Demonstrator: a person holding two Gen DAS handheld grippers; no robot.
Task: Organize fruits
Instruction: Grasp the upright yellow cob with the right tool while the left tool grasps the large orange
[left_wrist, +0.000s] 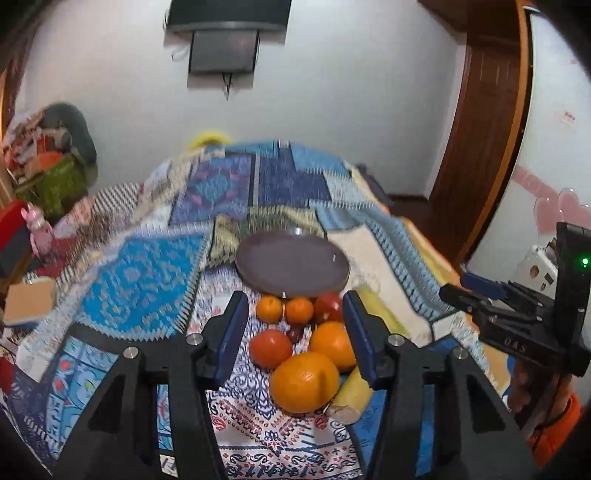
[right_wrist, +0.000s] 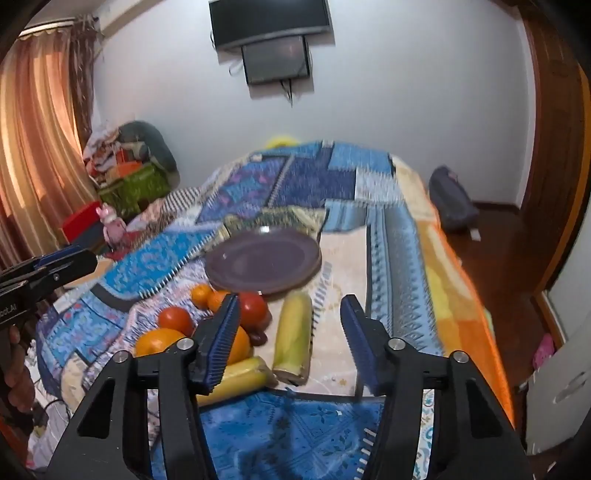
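Note:
A pile of fruit lies on a patterned bedspread in front of a dark purple plate (left_wrist: 292, 265), which also shows in the right wrist view (right_wrist: 263, 260). A large orange (left_wrist: 303, 382) is nearest, with a second orange (left_wrist: 331, 344), a red tomato (left_wrist: 270, 348), two small tangerines (left_wrist: 269, 308) and a red apple (left_wrist: 328, 307) behind. A pale yellow-green corn cob (right_wrist: 293, 338) and a second one (right_wrist: 236, 380) lie beside them. My left gripper (left_wrist: 293, 338) is open above the fruit, empty. My right gripper (right_wrist: 290, 341) is open above the corn cob, empty.
The bedspread (left_wrist: 147, 280) covers a bed. A pink toy (left_wrist: 38, 236) and cluttered boxes (left_wrist: 55, 177) stand at the left. A wooden door (left_wrist: 487, 129) is at the right, a grey bag (right_wrist: 452, 201) on the floor, a curtain (right_wrist: 33, 147) at the left.

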